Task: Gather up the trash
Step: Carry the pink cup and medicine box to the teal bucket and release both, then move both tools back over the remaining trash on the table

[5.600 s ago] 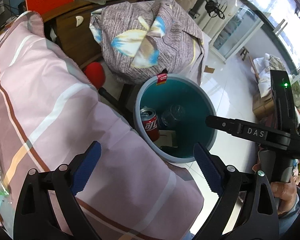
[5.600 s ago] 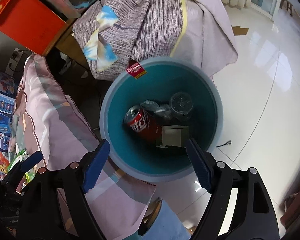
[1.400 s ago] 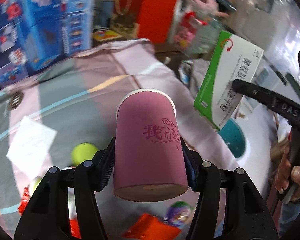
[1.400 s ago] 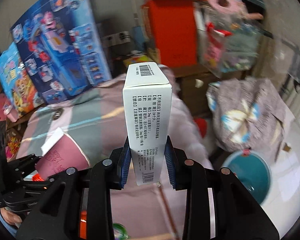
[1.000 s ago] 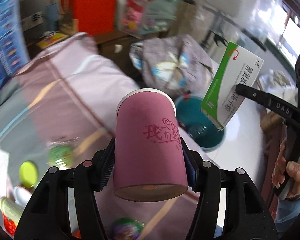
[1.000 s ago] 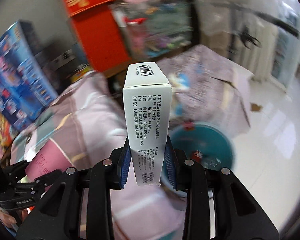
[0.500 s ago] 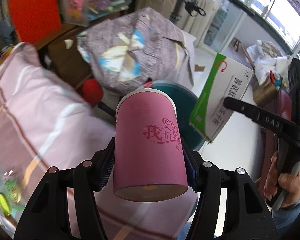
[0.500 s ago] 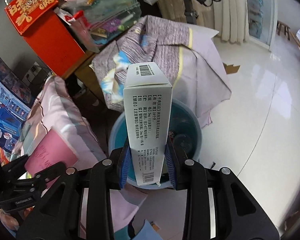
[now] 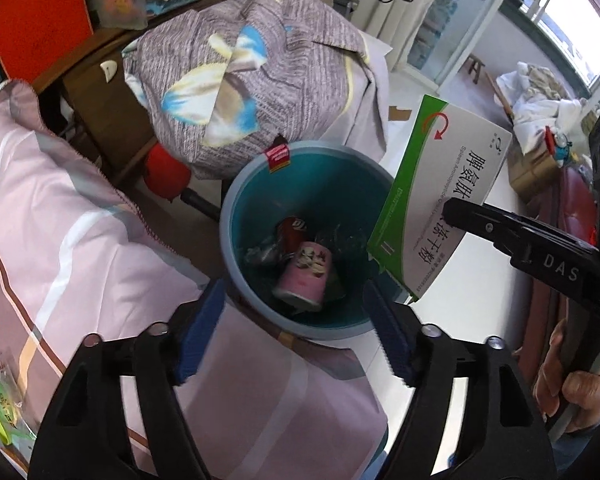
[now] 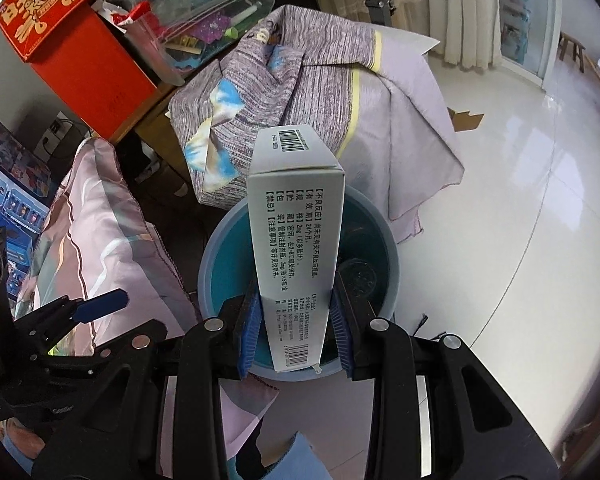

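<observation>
Pink cup now dropped in bin, left jaws just opened empty, right jaws still clamping box.

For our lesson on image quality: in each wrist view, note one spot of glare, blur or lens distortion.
Left wrist view: the windows at upper right are blown out white, and the pink paper cup in the teal bin looks slightly blurred. Right wrist view: daylight glares off the tiled floor, whose tile seams bow with the fisheye.
</observation>
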### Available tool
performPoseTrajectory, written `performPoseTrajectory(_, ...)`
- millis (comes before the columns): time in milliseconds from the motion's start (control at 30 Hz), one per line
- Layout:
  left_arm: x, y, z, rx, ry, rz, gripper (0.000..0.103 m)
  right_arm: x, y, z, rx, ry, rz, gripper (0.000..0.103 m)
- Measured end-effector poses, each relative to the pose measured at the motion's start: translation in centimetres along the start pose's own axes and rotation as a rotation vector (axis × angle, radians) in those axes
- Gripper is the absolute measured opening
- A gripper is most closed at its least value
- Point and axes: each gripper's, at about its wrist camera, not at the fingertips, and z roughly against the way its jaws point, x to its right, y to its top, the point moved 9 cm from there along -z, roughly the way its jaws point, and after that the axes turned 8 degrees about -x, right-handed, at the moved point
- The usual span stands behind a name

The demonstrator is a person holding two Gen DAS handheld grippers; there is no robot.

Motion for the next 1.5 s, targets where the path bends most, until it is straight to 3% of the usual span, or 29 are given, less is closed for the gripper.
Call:
performPoseTrajectory(133, -0.9, -0.4, 0.4, 0.009, 0.0, 0.024, 0.083, -0.7, 0.1, -0.9, -0.025, 0.014, 0.008, 0.032)
performPoseTrajectory(167, -1.1, -0.5, 0.5, 0.01, -0.003, 0.03, 0.088, -0.9, 0.1, -1.1, -0.034, 0.022, 0.009, 0.033)
performPoseTrajectory(267, -1.7, -0.9, 0.9, 0.021, 0.0, 0.045, 0.091, -1.1, 0.2, -1.5, -0.042, 0.032, -0.011, 0.073)
performPoseTrajectory(400, -2.1, -1.5, 1.0, 0.014, -0.003, 0.054, 0.091, -0.8, 0.1, -1.9, -0.054, 0.011, -0.028, 0.078)
performPoseTrajectory(700, -3.1, -3.4, 1.1, 0.0, -0.013, 0.081, 0.092, 0.2, -1.7, -3.1, -0.125, -0.027, -0.076, 0.081)
performPoseTrajectory(1000, -4.6, -5.3, 2.9, 0.025, -0.007, 0.111, 0.092, -2.0, -2.3, -2.2, -0.121, -0.029, -0.049, 0.082)
performPoseTrajectory(1500, -13.8, -12.3, 8.5, 0.099, 0.049, 0.272, 0.092, -14.8, -5.7, -3.1, -0.17, 0.019, 0.156, 0.082)
